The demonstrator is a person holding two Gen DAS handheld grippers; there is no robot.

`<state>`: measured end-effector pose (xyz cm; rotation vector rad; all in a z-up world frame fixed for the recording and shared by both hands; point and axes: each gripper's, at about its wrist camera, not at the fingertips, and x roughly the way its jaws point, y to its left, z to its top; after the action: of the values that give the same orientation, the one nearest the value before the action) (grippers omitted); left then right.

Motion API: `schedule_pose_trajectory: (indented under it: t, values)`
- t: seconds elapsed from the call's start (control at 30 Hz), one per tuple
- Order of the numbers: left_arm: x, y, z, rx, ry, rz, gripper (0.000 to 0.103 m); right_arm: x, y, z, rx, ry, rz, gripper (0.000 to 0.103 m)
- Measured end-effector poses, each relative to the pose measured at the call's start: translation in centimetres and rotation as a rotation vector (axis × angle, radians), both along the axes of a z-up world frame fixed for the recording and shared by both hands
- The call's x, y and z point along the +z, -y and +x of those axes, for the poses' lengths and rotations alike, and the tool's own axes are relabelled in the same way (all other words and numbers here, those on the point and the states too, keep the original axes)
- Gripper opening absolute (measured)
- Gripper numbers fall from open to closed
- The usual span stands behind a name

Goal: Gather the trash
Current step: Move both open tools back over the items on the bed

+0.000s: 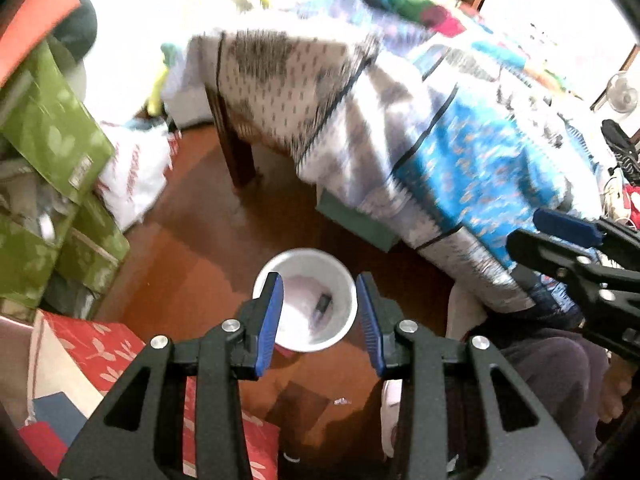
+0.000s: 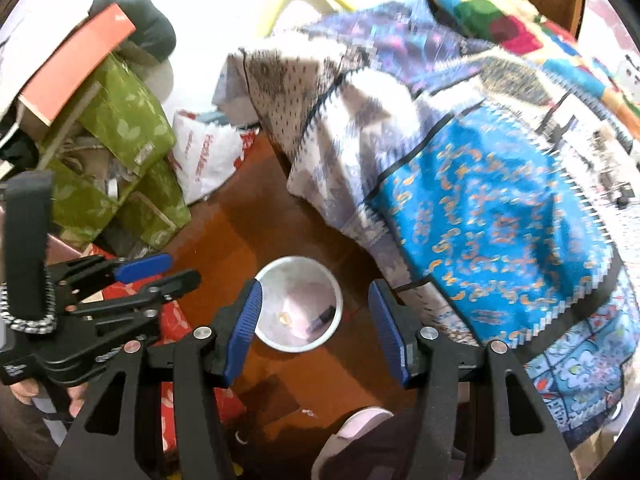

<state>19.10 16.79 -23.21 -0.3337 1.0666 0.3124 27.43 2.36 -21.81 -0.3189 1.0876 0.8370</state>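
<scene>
A white round bin (image 1: pixel 340 276) stands on the brown wooden floor, with a small dark item (image 1: pixel 323 304) and pale scraps inside. It also shows in the right wrist view (image 2: pixel 280 276), holding a dark item (image 2: pixel 320 320) and a yellowish scrap (image 2: pixel 285 319). My left gripper (image 1: pixel 320 316) is open and empty, hovering above the bin. My right gripper (image 2: pixel 316 320) is open and empty, also above the bin. A small scrap (image 1: pixel 342 401) lies on the floor in front of the bin, also in the right wrist view (image 2: pixel 308 413).
A bed with a blue patterned blanket (image 1: pixel 460 140) overhangs at the right. Green boxes (image 1: pixel 52 128) and a white plastic bag (image 1: pixel 136 168) pile up at the left. A red patterned box (image 1: pixel 100 352) lies near left. The person's slipper (image 2: pixel 352 432) is below.
</scene>
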Motion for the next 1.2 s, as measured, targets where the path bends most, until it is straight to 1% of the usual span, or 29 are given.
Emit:
schedule_pose_trajectory:
  t: [0.17, 0.2, 0.37, 0.57, 0.7, 0.8, 0.93, 1.0, 1.2]
  values:
    - [4.7, 1.8, -1.2, -0.009, 0.098, 0.064, 0.037, 2.9, 2.0, -0.7, -0.028, 0.057, 0.044, 0.052]
    - [5.8, 2.5, -1.5, -0.017, 0.124, 0.079, 0.037, 3.6, 2.5, -0.8, -0.035, 0.071, 0.057, 0.052]
    - [9.8, 5.6, -1.8, -0.050, 0.213, 0.132, 0.037, 6.8, 5.4, -1.7, -0.068, 0.149, 0.117, 0.052]
    - [13.9, 9.4, -1.2, -0.117, 0.308, 0.162, 0.037, 10.7, 9.5, -2.5, -0.112, 0.265, 0.185, 0.052]
    - [16.4, 12.2, 0.7, -0.175, 0.372, 0.165, 0.039, 13.4, 12.4, -2.0, -0.168, 0.352, 0.195, 0.052]
    - [17.7, 14.2, 2.5, -0.207, 0.405, 0.173, 0.040, 15.0, 14.5, -1.3, -0.211, 0.382, 0.214, 0.052]
    - [18.7, 16.6, 4.9, -0.258, 0.435, 0.163, 0.041, 17.0, 18.0, -0.1, -0.282, 0.435, 0.228, 0.052]
    - [18.9, 17.7, 5.9, -0.276, 0.441, 0.164, 0.043, 17.8, 19.8, 0.7, -0.326, 0.471, 0.221, 0.052]
    - [18.4, 20.7, 10.7, -0.349, 0.429, 0.139, 0.044, 18.8, 24.2, 2.7, -0.427, 0.517, 0.204, 0.052]
